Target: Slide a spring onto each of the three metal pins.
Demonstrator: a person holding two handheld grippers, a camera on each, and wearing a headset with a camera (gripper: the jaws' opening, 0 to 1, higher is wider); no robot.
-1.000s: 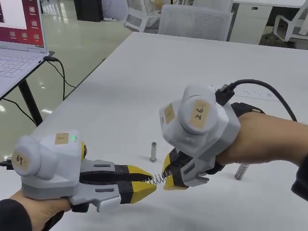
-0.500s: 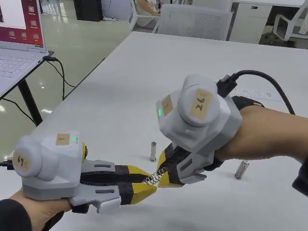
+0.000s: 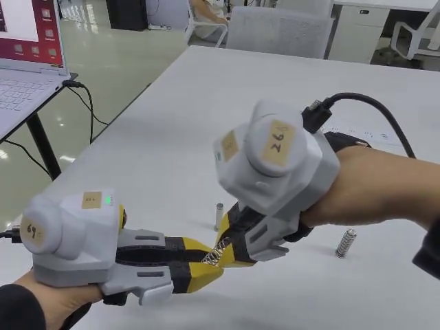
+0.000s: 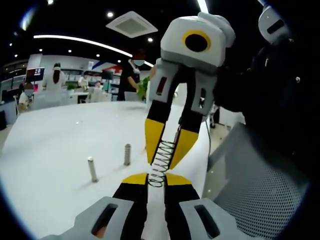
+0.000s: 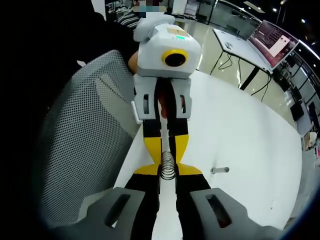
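Observation:
A small wire spring (image 3: 214, 253) is held in the air between my two grippers. My left gripper (image 3: 210, 265) comes in from the lower left and is shut on the spring's near end (image 4: 158, 179). Facing it tip to tip from the right, my right gripper (image 3: 231, 251) is shut on the other part of the spring (image 5: 168, 166). One metal pin (image 3: 219, 214) stands upright on the white table (image 3: 206, 124) just behind the tips. In the left gripper view two pins (image 4: 92, 169) (image 4: 127, 154) stand to the left. A second spring (image 3: 346, 243) lies on the table at the right.
A laptop (image 3: 27, 48) sits on a side stand at the far left, with a cable hanging from it. Office chairs (image 3: 275, 31) stand beyond the table's far edge. A black cable (image 3: 371, 110) runs from my right gripper over the arm.
My right gripper has moved left and down, closing in on the left gripper's tips. The spring between them now stands steeper and shows less length. The left gripper has barely moved.

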